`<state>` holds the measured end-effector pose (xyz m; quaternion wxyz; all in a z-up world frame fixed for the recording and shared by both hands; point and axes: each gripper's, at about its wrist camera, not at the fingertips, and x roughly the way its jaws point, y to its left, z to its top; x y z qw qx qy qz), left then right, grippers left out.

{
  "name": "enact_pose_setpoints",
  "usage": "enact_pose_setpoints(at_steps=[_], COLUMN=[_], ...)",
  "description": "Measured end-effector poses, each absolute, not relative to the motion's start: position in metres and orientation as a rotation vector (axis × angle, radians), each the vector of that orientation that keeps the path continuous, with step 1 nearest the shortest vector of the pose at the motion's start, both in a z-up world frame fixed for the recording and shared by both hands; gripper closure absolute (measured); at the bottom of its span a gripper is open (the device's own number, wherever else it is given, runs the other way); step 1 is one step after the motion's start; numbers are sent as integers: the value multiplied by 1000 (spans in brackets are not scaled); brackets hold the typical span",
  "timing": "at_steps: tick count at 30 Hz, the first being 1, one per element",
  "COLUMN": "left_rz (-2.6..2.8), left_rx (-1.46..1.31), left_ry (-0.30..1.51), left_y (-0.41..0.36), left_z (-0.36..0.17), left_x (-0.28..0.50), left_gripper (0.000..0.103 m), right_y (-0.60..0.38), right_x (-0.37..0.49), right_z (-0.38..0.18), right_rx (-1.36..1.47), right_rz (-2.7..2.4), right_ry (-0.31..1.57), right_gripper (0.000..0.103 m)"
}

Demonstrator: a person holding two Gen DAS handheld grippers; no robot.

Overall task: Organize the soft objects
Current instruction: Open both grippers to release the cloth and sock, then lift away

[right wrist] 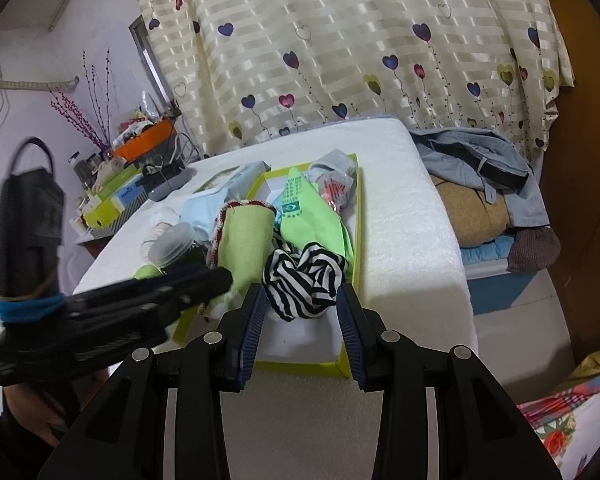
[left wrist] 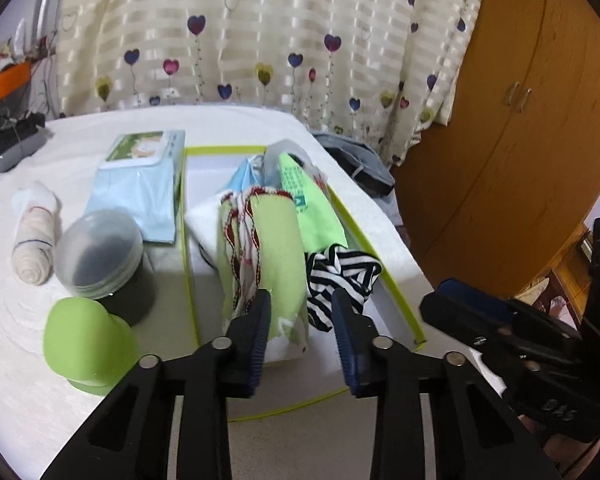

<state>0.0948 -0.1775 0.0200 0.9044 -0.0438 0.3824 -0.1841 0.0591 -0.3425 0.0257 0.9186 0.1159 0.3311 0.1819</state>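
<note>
A yellow-green rimmed box (left wrist: 380, 268) (right wrist: 300, 367) on the white-covered table holds soft things: a rolled light-green cloth with red trim (left wrist: 280, 248) (right wrist: 244, 232), a bright green sock (left wrist: 312, 204) (right wrist: 312, 216) and a black-and-white striped cloth (left wrist: 340, 276) (right wrist: 304, 276). My left gripper (left wrist: 300, 300) (right wrist: 224, 278) hovers at the roll's near end, which shows between its jaws; the right pad stays clear of it. My right gripper (right wrist: 300, 300) (left wrist: 432, 300) stands open just in front of the striped cloth, with no pad pressing it.
Left of the box lie a rolled white sock (left wrist: 34, 236), a lidded clear jar (left wrist: 100, 252), a green cap (left wrist: 86, 340), a light blue packet (left wrist: 136, 200) and a tissue pack (left wrist: 148, 148). Jeans (right wrist: 472, 160) are piled past the table's right edge. A wooden wardrobe (left wrist: 520, 120) stands to the right.
</note>
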Motion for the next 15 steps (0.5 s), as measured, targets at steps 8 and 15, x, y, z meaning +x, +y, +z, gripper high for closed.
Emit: enact_pose_setpoints(at_steps=[8,15], left_rz=[-347,-366], left_rx=[-84,-115], left_ry=[822,786], left_y=[-174,-158], left_z=[4,18], left_x=[127,116], left_gripper=[83,83], right_y=[-340,-332], right_x=[65,61], right_z=[28,38], right_rx=[229,200], right_rz=[369,342], right_ry=[684,681], right_gripper=[65,65])
